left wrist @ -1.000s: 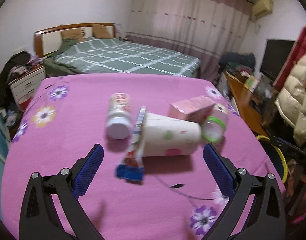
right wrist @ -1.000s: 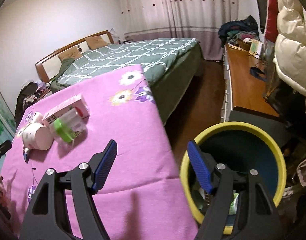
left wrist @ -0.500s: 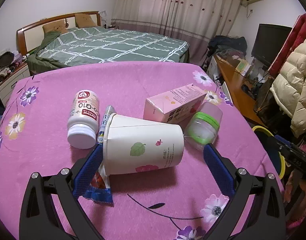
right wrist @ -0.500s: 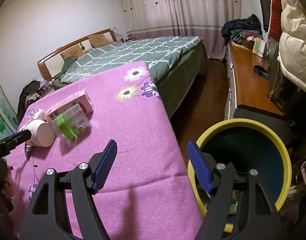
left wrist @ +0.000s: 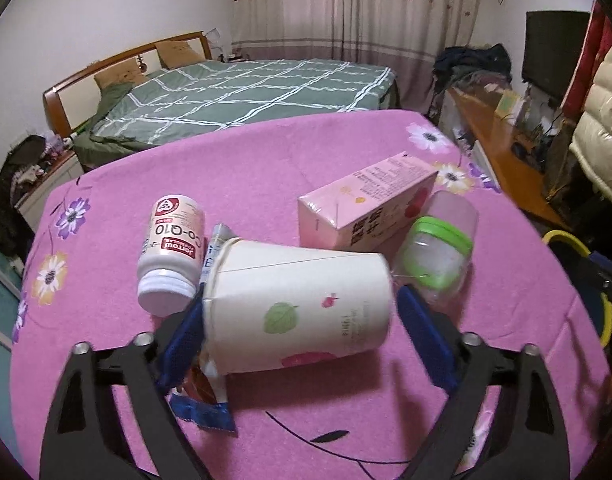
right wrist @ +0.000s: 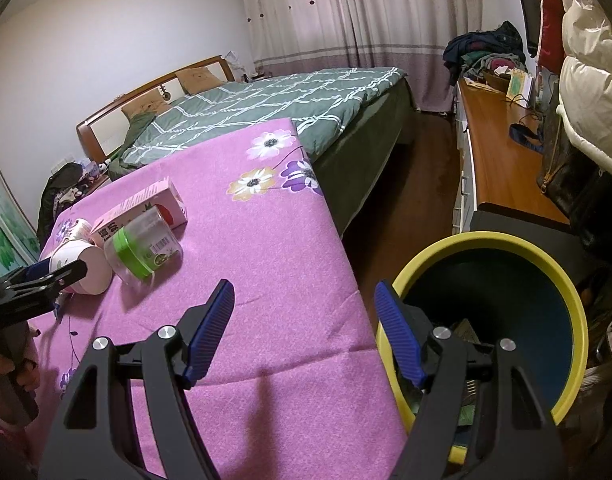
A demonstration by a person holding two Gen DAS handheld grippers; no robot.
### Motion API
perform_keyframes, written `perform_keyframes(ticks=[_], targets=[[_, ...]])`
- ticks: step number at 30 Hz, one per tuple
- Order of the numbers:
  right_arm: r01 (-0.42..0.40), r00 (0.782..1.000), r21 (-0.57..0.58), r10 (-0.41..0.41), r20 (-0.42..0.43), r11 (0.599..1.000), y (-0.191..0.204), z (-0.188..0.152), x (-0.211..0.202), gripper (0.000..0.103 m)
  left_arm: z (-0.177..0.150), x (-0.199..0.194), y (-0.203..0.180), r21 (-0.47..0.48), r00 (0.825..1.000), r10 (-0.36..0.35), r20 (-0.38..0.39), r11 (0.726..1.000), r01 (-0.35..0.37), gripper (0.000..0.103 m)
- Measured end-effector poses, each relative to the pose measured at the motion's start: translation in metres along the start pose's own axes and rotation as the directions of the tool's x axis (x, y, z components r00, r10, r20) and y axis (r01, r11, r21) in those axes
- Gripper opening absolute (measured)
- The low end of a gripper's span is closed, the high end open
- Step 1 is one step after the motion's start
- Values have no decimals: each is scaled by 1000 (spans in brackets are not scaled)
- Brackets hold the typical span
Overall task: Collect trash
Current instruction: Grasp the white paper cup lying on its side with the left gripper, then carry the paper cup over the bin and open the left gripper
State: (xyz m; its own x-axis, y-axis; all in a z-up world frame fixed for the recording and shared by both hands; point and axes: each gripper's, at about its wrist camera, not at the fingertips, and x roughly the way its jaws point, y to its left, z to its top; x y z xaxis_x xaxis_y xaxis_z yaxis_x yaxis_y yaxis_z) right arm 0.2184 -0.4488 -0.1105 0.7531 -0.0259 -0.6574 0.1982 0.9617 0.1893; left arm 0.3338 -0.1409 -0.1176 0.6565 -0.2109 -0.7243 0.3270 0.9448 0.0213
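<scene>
A white paper cup (left wrist: 302,304) lies on its side on the pink floral tablecloth (left wrist: 246,176). My left gripper (left wrist: 300,320) is open with its blue pads on either side of the cup, close to its rim and base. Around it lie a white CO-Q10 pill bottle (left wrist: 170,252), a pink carton (left wrist: 366,204), a clear jar with a green lid (left wrist: 438,252) and a flattened wrapper (left wrist: 202,400). My right gripper (right wrist: 304,332) is open and empty over the table's right edge, beside a yellow-rimmed bin (right wrist: 506,316). The cup also shows in the right wrist view (right wrist: 84,264).
A bed with a green checked cover (left wrist: 246,92) stands behind the table. A wooden desk (right wrist: 502,160) with clutter and a white puffy coat (right wrist: 586,72) line the right side. The bin holds some trash at the bottom.
My left gripper has moved forward until its open fingers straddle the paper cup. My right gripper has stayed open near the bin, shifting only slightly.
</scene>
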Motion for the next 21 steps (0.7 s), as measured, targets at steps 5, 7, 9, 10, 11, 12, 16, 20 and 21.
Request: perform_keyframes(ticks=[5, 7, 9, 10, 11, 12, 16, 20, 21], targets=[[-5, 1000, 4, 5, -2, 1000, 1, 0, 1, 69, 0, -11, 7, -27, 1000, -13, 12, 1000, 13, 83], [-9, 1000, 3, 9, -2, 1000, 1, 0, 1, 69, -2, -27, 8, -30, 999, -32, 33, 999, 33, 83], [-12, 1000, 4, 12, 0, 1000, 2, 0, 1, 69, -3, -42, 8, -34, 997, -61, 47, 997, 62, 83], [-14, 1000, 5, 14, 2, 1000, 2, 0, 0, 69, -5, -51, 7, -35, 995, -80, 52, 996, 82, 83], [-17, 1000, 5, 17, 4, 1000, 1, 0, 0, 69, -7, -61, 5, -30, 993, -101, 56, 994, 102, 83], [-18, 1000, 4, 18, 7, 1000, 1, 0, -1, 69, -9, -68, 2, -19, 992, -111, 59, 993, 112, 83], [10, 1000, -31, -10, 20, 999, -2, -2, -10, 69, -15, -92, -20, 29, 988, -145, 58, 989, 143, 83], [46, 998, -31, -45, 37, 998, -22, -6, -33, 69, -14, -103, -58, 92, 976, -212, 53, 974, 207, 83], [56, 998, -29, -55, 42, 998, -28, -6, -39, 69, -14, -104, -70, 110, 972, -231, 51, 968, 224, 83]])
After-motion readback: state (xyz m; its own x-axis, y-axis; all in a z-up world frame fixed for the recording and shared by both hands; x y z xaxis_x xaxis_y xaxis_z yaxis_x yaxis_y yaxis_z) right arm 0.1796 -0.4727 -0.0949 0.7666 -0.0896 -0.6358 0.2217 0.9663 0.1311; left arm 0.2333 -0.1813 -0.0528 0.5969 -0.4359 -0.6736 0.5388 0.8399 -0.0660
